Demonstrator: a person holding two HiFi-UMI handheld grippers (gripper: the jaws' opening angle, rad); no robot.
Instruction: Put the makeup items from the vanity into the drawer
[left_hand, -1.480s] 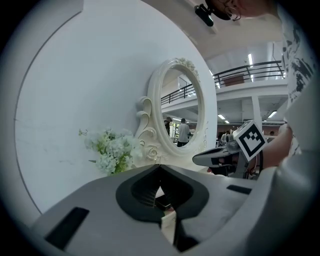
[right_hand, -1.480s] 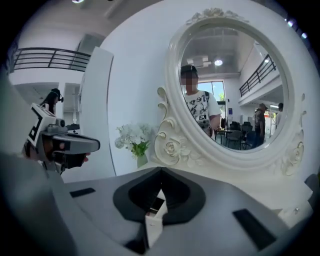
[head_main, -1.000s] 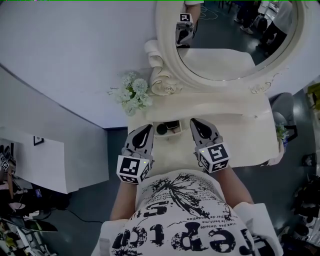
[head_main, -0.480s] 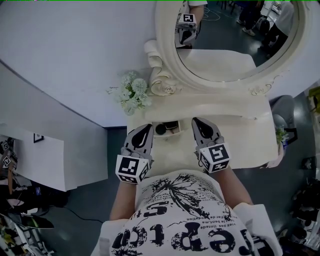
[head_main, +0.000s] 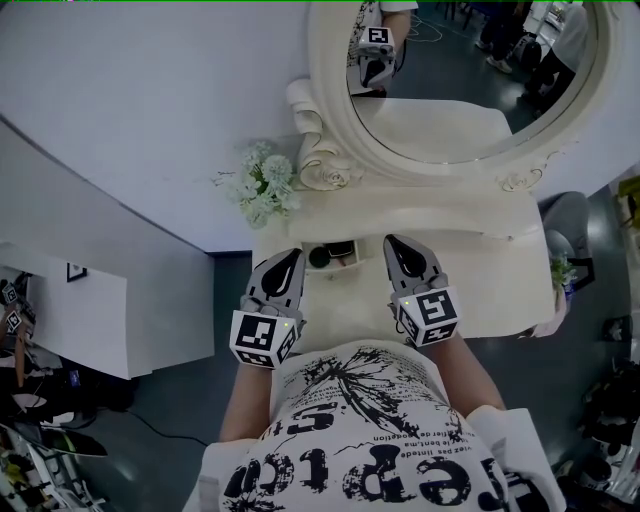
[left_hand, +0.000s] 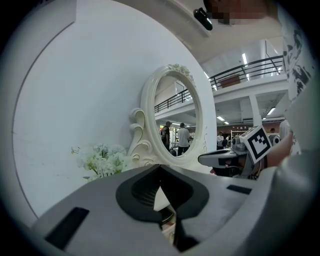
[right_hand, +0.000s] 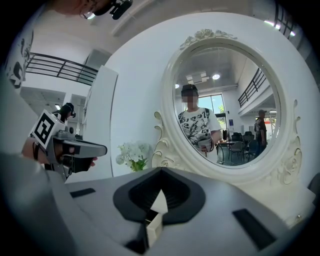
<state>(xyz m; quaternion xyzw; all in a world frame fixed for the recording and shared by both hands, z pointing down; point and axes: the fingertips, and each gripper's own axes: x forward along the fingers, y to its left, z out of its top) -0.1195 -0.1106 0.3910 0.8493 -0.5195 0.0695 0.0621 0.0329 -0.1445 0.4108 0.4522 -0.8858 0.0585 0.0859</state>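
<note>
A small cream open box (head_main: 345, 254) sits on the cream vanity top (head_main: 480, 265), and a black round item (head_main: 321, 258) lies in it. My left gripper (head_main: 291, 253) hovers just left of the box with its jaws shut and nothing held. My right gripper (head_main: 391, 241) hovers just right of the box, also shut and empty. In the left gripper view the left gripper (left_hand: 160, 167) points toward the mirror, and the box's dark contents show through the gap below the pads. In the right gripper view the right gripper (right_hand: 161, 170) is shut, with a cream box edge (right_hand: 154, 229) below.
An oval mirror (head_main: 460, 80) in a carved cream frame stands at the back of the vanity. White flowers (head_main: 262, 185) sit at its left end. A white cabinet (head_main: 80, 320) stands left of the vanity and a small plant (head_main: 562, 266) right of it.
</note>
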